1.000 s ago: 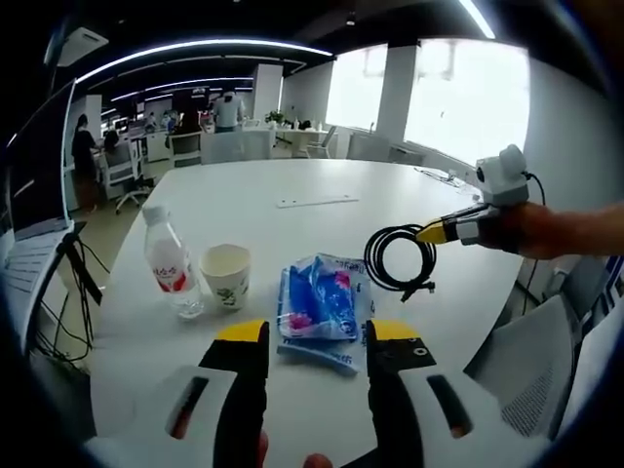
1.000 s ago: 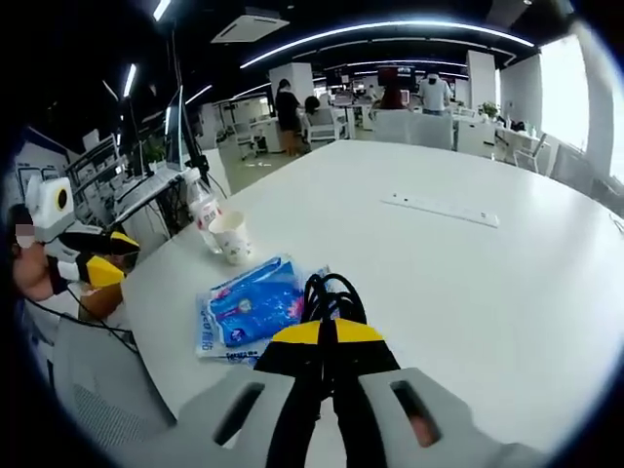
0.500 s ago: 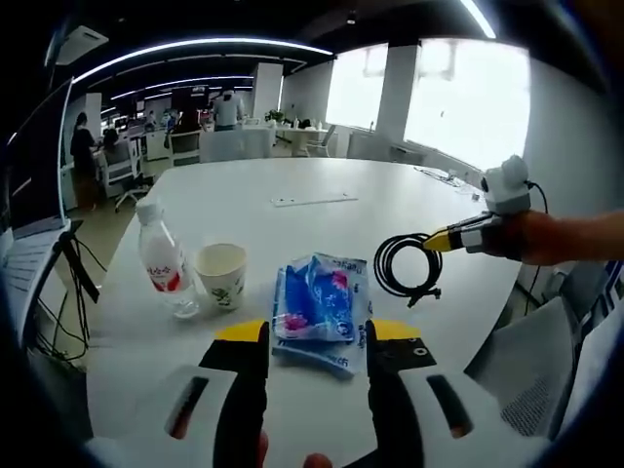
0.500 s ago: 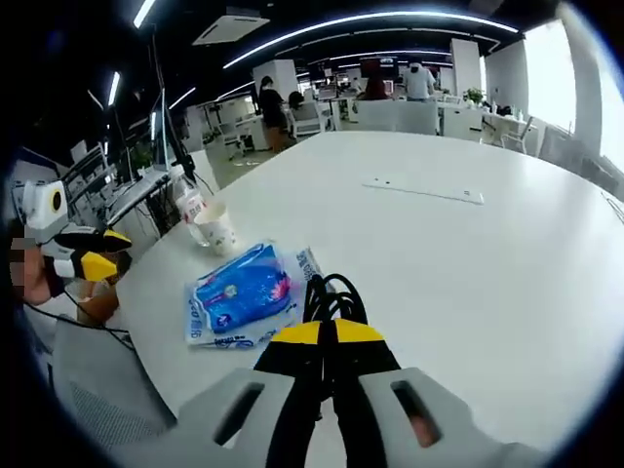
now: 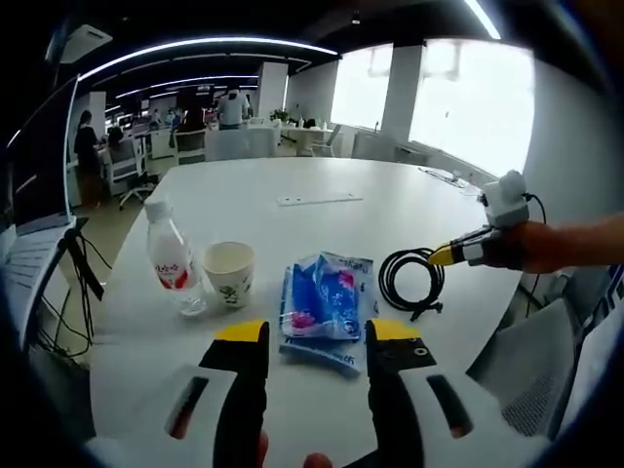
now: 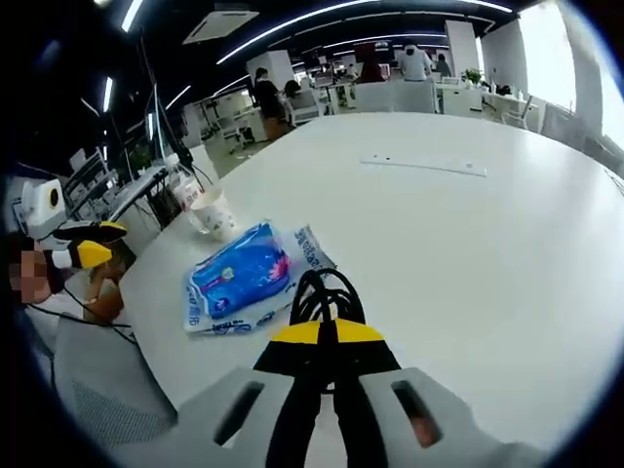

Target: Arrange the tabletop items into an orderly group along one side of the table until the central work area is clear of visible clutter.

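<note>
My right gripper (image 6: 327,333) is shut on a coiled black cable (image 6: 325,291). In the left gripper view the cable (image 5: 410,281) hangs low at the table, just right of a blue wipes packet (image 5: 327,298), with the right gripper (image 5: 447,255) coming in from the right. I cannot tell whether the coil touches the tabletop. My left gripper (image 5: 318,336) stands open near the table's edge, the packet just beyond its jaws. A paper cup (image 5: 229,273) and a water bottle (image 5: 171,256) stand left of the packet. The packet (image 6: 239,278), cup (image 6: 213,213) and left gripper (image 6: 86,252) also appear in the right gripper view.
A white power strip (image 5: 317,199) lies flat further in on the round white table (image 5: 390,210). The same strip (image 6: 424,166) shows in the right gripper view. Grey chairs stand at the table's edge. Desks, monitors and people are in the office behind.
The right gripper has carried the cable coil lower, closer to the tabletop beside the blue packet. The left gripper has stayed open in about the same place.
</note>
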The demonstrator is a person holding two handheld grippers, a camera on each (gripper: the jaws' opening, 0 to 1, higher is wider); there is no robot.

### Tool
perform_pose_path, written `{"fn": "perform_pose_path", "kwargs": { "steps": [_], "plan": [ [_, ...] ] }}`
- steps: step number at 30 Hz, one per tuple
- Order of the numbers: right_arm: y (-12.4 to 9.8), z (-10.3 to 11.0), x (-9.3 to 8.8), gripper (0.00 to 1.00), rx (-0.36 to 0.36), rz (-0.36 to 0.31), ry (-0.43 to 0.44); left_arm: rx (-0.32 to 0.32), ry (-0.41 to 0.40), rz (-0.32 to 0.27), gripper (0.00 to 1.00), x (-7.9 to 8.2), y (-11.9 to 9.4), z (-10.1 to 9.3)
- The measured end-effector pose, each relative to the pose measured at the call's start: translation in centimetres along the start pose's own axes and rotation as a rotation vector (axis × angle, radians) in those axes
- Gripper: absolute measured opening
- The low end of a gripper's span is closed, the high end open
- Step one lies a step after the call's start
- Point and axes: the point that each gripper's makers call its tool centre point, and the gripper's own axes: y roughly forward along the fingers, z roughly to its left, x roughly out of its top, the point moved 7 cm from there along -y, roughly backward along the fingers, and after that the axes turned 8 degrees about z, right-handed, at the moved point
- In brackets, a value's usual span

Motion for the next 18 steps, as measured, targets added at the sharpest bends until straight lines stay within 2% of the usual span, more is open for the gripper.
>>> {"fn": "perform_pose_path", "kwargs": {
  "steps": [4,18],
  "plan": [
    [0.3,-0.7,-0.5,0.00,-0.009,0.017,0.032,0.003,-0.003,0.000,0.39,-0.1,-0.1,0.1],
    [0.9,-1.5,-1.9,0.00,-0.023,0.073,0.052,0.005,-0.003,0.000,0.39,-0.2,-0.3,0.0]
  ]
}}
